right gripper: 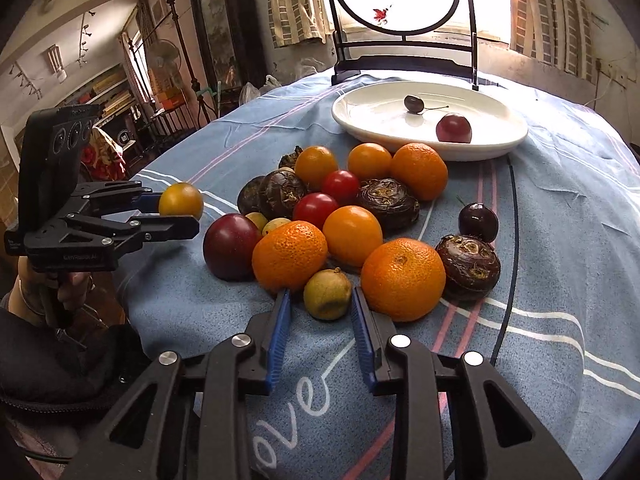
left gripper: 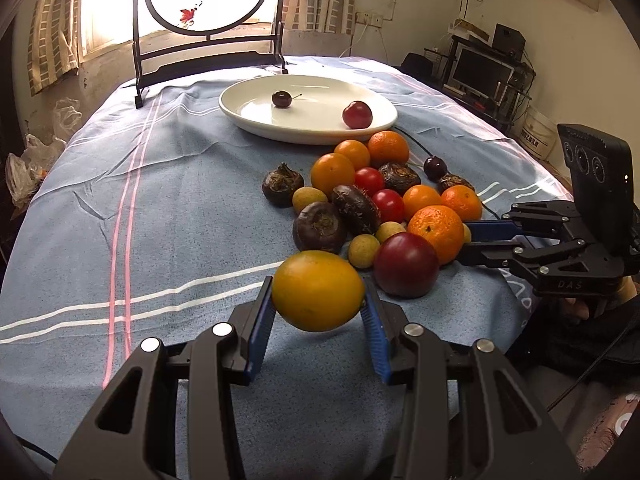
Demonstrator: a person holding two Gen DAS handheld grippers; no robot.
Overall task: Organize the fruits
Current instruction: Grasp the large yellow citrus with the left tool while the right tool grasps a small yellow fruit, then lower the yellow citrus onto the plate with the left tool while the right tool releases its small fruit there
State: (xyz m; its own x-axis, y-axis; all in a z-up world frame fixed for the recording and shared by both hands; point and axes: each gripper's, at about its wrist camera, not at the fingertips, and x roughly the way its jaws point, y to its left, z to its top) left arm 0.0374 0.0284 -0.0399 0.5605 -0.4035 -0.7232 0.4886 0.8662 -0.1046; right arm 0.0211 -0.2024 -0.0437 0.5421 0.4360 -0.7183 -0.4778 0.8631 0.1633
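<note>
My left gripper (left gripper: 318,306) is shut on a yellow-orange fruit (left gripper: 318,296), held just above the cloth; it also shows in the right wrist view (right gripper: 181,200). My right gripper (right gripper: 320,312) is open, its blue pads on either side of a small yellow-green longan (right gripper: 327,295) without touching it. The longan lies between two mandarins (right gripper: 290,256) (right gripper: 402,278). A pile of oranges, cherry tomatoes, dark water chestnuts and a dark red plum (left gripper: 406,264) lies on the cloth. The white plate (left gripper: 248,108) holds a cherry (left gripper: 281,99) and a red plum (left gripper: 357,114).
The table has a blue striped cloth (left gripper: 160,200). A dark wooden stand with a round screen (left gripper: 208,8) is behind the plate. A loose cherry (right gripper: 478,222) and a thin black cable (right gripper: 514,240) lie right of the pile.
</note>
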